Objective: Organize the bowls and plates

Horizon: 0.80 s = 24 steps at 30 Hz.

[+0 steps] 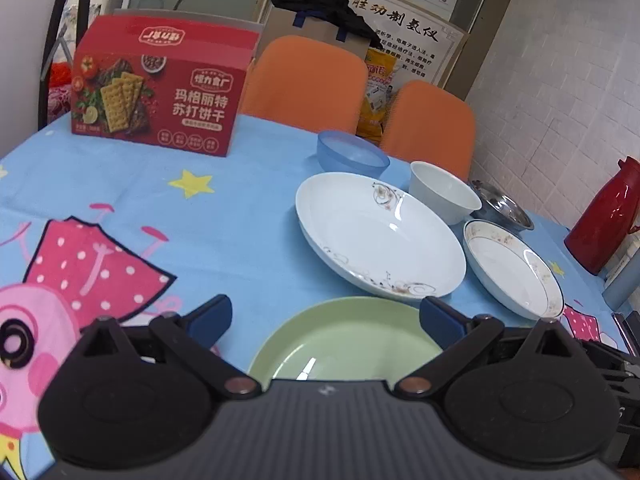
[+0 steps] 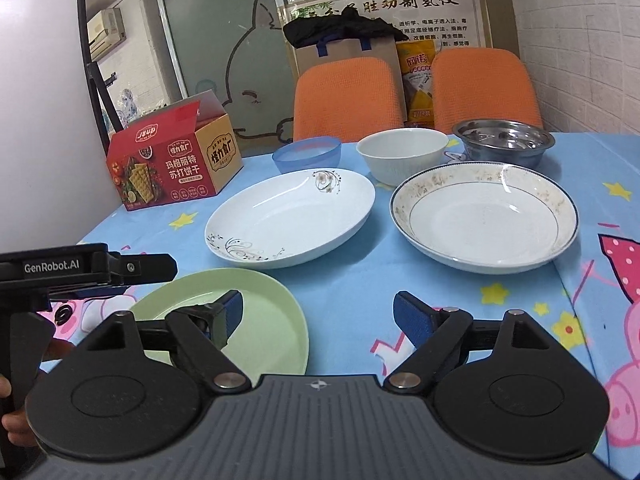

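A: Left gripper [image 1: 325, 320]?
B: Jaws spread wide, nothing between them. It hangs over the near edge of the green plate [image 1: 344, 344], which lies flat on the blue cartoon tablecloth [image 1: 160, 208].

A: Right gripper [image 2: 318, 314]?
B: Also wide apart, holding nothing. Its left finger sits over the green plate's right side; can't tell if it touches. The right finger is over bare cloth.

A: Other dishes?
B: Oval white plate [image 2: 292, 218] with a floral print sits behind the green one, close but apart. To its right, the round white plate [image 2: 484, 216] with a dark rim line. Behind those is a row: blue plastic bowl [image 2: 307, 155], white bowl [image 2: 402, 154], metal bowl [image 2: 503, 140]. In the left view the white bowl looks to be touching the metal one; not certain.

A: Clutter?
B: Red cracker box [image 1: 158, 88] at the far left of the table, flap open. Two orange chairs [image 2: 348, 98] behind the table. Red thermos [image 1: 604, 216] at the right edge.
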{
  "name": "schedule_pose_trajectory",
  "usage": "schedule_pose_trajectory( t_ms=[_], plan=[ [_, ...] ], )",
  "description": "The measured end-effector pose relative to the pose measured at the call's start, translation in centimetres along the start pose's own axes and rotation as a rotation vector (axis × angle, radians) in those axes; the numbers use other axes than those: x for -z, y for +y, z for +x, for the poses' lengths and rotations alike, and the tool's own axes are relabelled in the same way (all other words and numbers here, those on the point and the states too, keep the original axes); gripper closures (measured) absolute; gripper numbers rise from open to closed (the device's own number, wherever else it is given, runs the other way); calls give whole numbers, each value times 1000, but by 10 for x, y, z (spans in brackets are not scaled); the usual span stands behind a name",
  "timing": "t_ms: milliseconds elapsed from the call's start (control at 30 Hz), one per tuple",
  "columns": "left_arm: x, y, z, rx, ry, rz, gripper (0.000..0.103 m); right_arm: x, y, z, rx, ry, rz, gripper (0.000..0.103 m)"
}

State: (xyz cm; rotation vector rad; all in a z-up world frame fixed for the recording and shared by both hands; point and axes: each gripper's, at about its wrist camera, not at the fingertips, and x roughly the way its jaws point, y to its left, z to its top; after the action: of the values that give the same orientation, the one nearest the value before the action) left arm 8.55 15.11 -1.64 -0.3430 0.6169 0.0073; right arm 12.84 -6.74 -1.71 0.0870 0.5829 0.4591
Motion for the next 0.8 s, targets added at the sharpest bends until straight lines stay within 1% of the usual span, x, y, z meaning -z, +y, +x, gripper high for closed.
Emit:
schedule_pose_trajectory(
  t_ms=[133,267,367,467,567,633,700,800],
  plan=[
    [-15,6,16,-4,17,-4,3,-22,0,22,-2,-17,-41,0],
    [-37,7,34,-28,14,27,3,-49,0,50,-8,-32,-90,0],
    [-61,8,57,-17,21,40,2,-66,0,76,-11,-15,-127,0],
    [-81,7,89,-20,55,59,2,-77,-3,104,10,10,-149,0],
    [-83,12,109,-13,79,43,2,-77,-8,125,44,43,-164,0],
    [-79,18,112,-9,67,27,2,-72,-12,132,37,64,-157,0],
    [-77,24,113,-7,72,4,2,-68,-13,139,18,83,-145,0],
    [-76,31,113,-7,86,-27,2,-63,-4,144,11,101,-181,0]
  ],
)
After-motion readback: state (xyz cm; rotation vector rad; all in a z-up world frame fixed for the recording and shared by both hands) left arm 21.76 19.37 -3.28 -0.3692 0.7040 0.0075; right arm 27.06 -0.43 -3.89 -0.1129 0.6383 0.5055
